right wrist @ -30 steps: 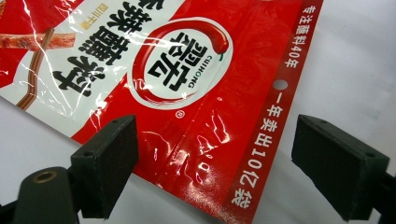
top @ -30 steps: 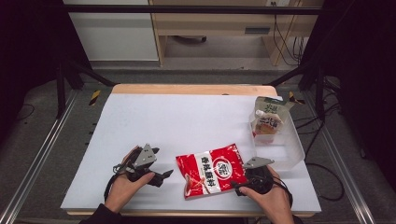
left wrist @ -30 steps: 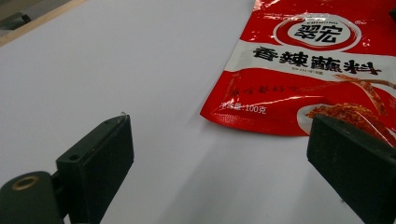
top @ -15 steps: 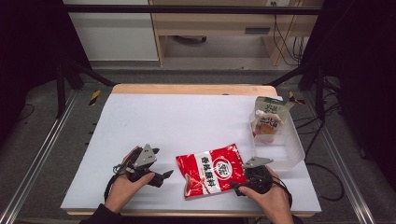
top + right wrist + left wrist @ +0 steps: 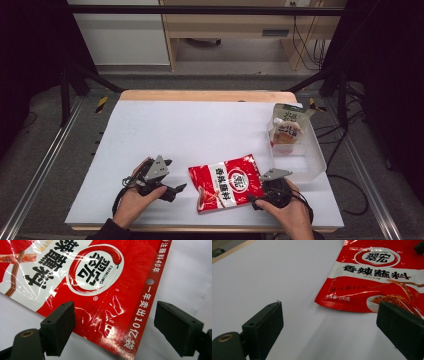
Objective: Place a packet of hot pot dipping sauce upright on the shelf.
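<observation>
Fingers of the right gripper [image 5: 115,327] stand wide apart, one on each side of the top corner of the red seasoning packet [image 5: 82,277], whose glossy sealed edge lies between them; I cannot tell whether either pad touches it. The left gripper [image 5: 332,325] also has its fingers spread apart, holding nothing, low over the white table [image 5: 262,272] just beside the packet's bottom edge. In the high view the packet lies flat near the front of the table, between the two hands. Further right, a clear plastic bin [image 5: 312,160] sits at the table edge with a green-topped carton [image 5: 287,127] inside
</observation>
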`<control>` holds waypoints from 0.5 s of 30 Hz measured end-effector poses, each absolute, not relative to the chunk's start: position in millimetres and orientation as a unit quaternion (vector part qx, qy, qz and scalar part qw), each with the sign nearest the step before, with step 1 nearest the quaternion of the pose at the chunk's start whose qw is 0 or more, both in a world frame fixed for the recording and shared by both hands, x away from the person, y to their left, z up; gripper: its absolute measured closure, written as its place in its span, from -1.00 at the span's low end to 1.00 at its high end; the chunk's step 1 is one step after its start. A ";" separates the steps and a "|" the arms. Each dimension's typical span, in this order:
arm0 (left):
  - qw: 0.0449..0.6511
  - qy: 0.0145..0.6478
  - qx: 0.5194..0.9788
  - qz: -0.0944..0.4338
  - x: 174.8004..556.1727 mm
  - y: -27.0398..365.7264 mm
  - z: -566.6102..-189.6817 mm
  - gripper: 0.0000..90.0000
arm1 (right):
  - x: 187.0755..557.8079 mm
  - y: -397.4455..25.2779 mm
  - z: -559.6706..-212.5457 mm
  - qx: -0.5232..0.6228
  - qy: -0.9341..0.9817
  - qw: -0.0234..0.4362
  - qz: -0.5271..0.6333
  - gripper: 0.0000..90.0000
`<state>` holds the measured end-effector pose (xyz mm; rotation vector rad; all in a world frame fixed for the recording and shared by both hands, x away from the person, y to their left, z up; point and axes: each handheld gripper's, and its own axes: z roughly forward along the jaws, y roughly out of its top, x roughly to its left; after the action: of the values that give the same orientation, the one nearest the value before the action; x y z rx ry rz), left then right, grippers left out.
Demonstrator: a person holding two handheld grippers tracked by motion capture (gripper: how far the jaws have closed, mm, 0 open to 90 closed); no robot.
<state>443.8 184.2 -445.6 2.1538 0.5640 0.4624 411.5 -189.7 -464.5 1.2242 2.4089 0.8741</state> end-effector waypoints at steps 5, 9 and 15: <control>0.420 0.221 0.861 0.181 445.0 182.7 -445.6 -0.84 | 411.0 -192.0 -465.8 0.439 0.836 0.138 0.299 -0.62; 0.421 0.220 0.861 0.180 445.9 181.5 -445.8 -0.84 | 412.0 -191.2 -468.9 0.439 0.842 0.116 0.289 -0.62; 0.421 0.220 0.861 0.182 445.2 182.6 -445.1 -0.84 | 412.8 -192.1 -469.7 0.445 0.840 0.107 0.292 -0.65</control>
<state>445.2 182.6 -445.1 2.1580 0.5513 0.4553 412.8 -192.1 -469.7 1.3109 2.4716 0.8585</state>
